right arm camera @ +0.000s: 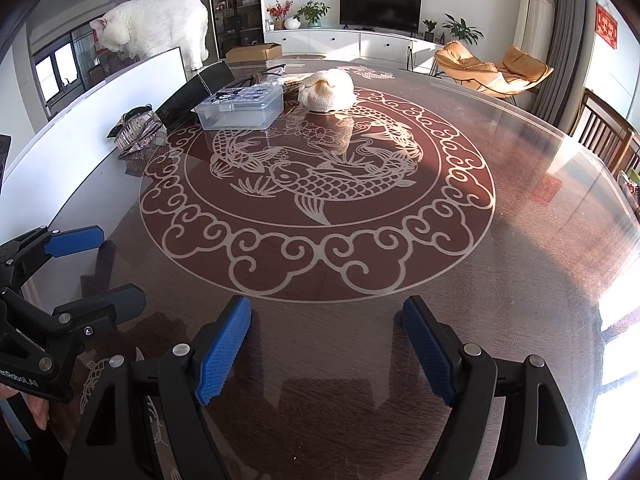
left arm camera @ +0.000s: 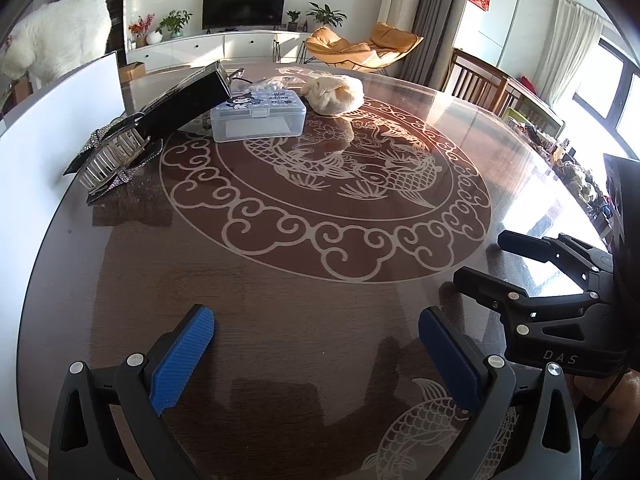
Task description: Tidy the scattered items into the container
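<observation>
Clear plastic box (left arm camera: 258,119) long side facing both gaping, empty grippers (cream hat (left arm camera: 334,94) beside).

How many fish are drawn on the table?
3: two in the middle ring of the table, a left fish and a right fish, and one fish at the near edge. Tools may hide more.

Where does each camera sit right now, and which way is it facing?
Left wrist: on the left hand-held gripper, angled down across the round dark fish-patterned table; the right hand-held gripper shows at right.
Right wrist: on the right hand-held gripper, aimed likewise; the left hand-held gripper shows at left.
Shared: clear plastic lidded box, cream knitted hat, white cat.
</observation>
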